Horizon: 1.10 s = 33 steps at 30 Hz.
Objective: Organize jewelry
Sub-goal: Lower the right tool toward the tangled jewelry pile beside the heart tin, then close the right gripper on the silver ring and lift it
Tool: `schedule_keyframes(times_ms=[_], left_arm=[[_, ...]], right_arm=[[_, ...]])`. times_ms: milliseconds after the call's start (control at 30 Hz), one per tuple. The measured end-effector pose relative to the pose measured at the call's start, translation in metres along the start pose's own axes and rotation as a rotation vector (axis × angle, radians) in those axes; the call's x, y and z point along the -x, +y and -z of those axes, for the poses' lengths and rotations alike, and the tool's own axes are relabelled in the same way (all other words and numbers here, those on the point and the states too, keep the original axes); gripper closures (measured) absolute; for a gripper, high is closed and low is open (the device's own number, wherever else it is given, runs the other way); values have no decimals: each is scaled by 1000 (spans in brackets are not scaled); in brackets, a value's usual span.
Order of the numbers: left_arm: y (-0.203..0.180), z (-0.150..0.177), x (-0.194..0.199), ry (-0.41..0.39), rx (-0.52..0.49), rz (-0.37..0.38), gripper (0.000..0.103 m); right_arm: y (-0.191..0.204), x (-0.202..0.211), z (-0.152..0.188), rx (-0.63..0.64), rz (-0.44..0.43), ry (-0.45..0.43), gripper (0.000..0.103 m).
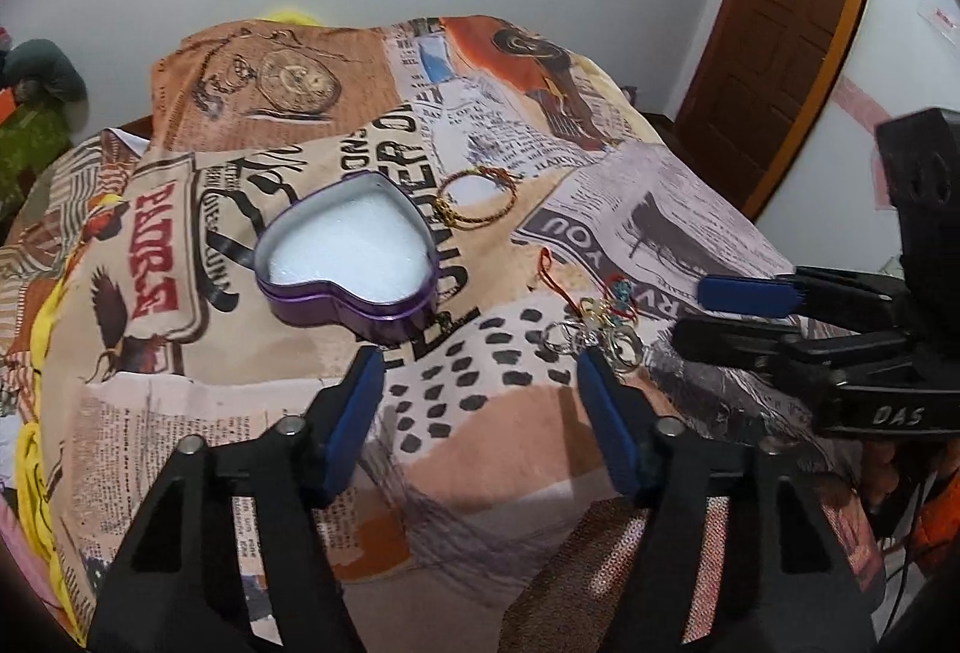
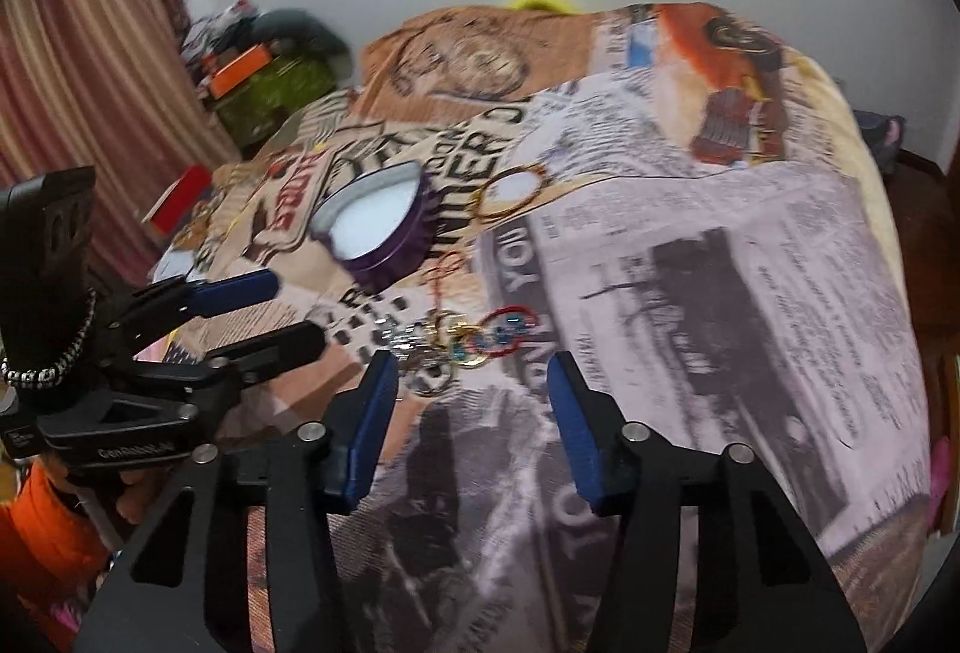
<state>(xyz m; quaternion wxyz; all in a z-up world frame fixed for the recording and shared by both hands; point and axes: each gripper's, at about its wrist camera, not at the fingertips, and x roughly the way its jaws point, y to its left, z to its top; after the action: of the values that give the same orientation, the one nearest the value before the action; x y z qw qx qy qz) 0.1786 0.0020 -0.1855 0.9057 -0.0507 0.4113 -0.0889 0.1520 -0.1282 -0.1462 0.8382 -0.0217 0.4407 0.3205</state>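
From the left wrist view, the left gripper (image 1: pixel 480 359) hovered over the printed cloth (image 1: pixel 492 431) with its jaws spread wide and nothing between them. Ahead of it sat the purple heart-shaped tin (image 1: pixel 347 257), lid off, holding only a white foam pad (image 1: pixel 348 248) with no jewelry on it. Just beyond the tin's right lobe lay a gold bangle (image 1: pixel 477 200), and nearer the right blue pad (image 1: pixel 606 413) a tangle of small rings and charms (image 1: pixel 594 320) lay on the cloth, apart from the tin. The right gripper (image 1: pixel 702 311) reached in from the right, jaws parted and empty. From the right wrist view, the right gripper (image 2: pixel 471 365) stood wide open just short of the tangle of small rings and charms (image 2: pixel 474 338), the tin (image 2: pixel 378 227) farther back with the bangle (image 2: pixel 510 194) beside it, and the left gripper (image 2: pixel 294 311) at the left, open
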Motion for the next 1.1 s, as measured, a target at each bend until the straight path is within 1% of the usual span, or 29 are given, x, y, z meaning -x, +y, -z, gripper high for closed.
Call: schedule_keyframes(times_ms=[33,100,133,167,200,433,500,533,667,1000,1033,1100], left_arm=[[0,0,0,5,-2,9,48],[0,0,-1,14,-5,28,54],[-1,1,-1,19,-7,39,56],[-1,0,-1,23,-7,46,57],[-1,0,-2,27,-9,53,59],[-4,-3,-3,38,-26,74,60],[-5,-4,-3,36,-27,75,60],[-5,-5,-4,38,-26,75,60],[-9,-9,-5,40,-32,79,60],[-24,-20,-23,64,-57,75,60],[-24,-20,-26,73,-52,77,66],[-24,-20,-31,92,-41,82,73]], right_arm=[[3,-4,0,17,-4,17,64],[6,-11,-1,36,-7,46,67],[6,-14,-2,42,-9,59,70],[6,-18,-3,46,-13,72,74],[5,-20,-4,48,-15,81,75],[9,-30,-7,84,0,106,77],[11,-33,-7,98,8,107,82],[11,-32,-7,97,5,106,83],[3,-26,-6,60,-8,84,83],[-10,-5,2,20,8,43,83],[-11,-4,2,16,8,38,83],[-13,-2,2,14,12,30,83]])
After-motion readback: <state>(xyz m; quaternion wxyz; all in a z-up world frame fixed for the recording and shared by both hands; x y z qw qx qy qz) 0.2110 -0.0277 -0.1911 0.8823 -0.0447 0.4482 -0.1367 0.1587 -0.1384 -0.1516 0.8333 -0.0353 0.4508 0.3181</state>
